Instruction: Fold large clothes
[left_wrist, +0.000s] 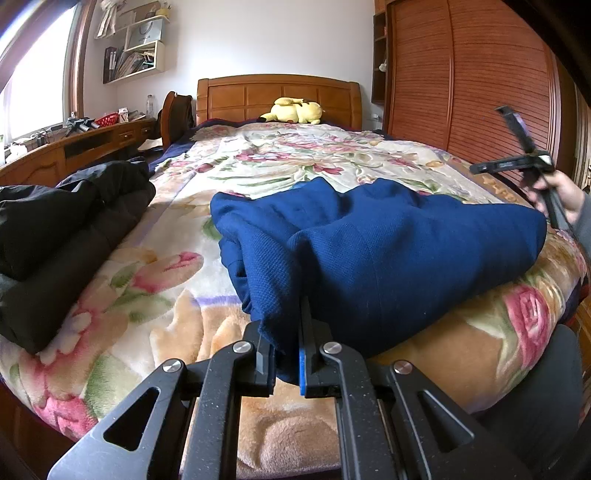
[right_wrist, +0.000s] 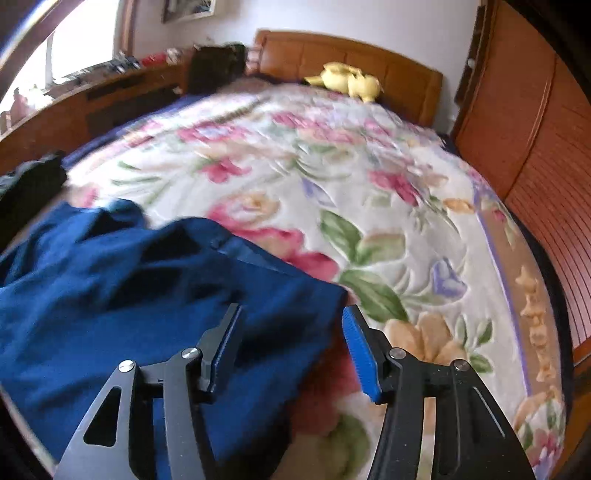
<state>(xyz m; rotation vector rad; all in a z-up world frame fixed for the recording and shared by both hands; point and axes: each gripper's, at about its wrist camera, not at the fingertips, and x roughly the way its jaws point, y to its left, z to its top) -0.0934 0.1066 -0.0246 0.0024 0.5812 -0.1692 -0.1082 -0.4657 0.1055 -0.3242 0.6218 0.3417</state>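
Partly folded on the near end of the bed: a large navy-blue knitted garment (left_wrist: 369, 240), bunched into a thick pile on the cream plush blanket with pink and peach flowers (left_wrist: 280, 158). Near edge of that garment pinched between the pressed-together jaws of the left gripper (left_wrist: 287, 360), cloth hanging out both above and below the pads. Right gripper (right_wrist: 291, 347) off at the right side of the pile, jaws spread, nothing between the blue-faced pads (right_wrist: 360, 354); only the garment's right edge lying beneath and beyond them, not clamped. In the left wrist view, seen raised above the right end of the pile in a hand (left_wrist: 561, 195) with a grey sleeve.

Further off: a black padded jacket (left_wrist: 66, 229) heaped at the left side of the bed, well apart from the blue pile; a yellow plush toy (left_wrist: 295, 110) at the far end against the wooden headboard (left_wrist: 277, 94); slatted wooden wardrobe doors (left_wrist: 472, 74) along the right.

Risks from here, as a judgement:
- Lifting with the left grip alone likely to drag the whole pile and undo the layers already stacked, since the right side is unsupported.
- Grip probably on several layers at once; pulling could then shift the wrong fold.
- Closing the right gripper too far in might catch the blanket pile along with the knit.
- Thick, soft knit prone to slumping and creasing unevenly if dropped instead of laid.
- Pile close to the near bed edge; a pull toward the person may slide it off.
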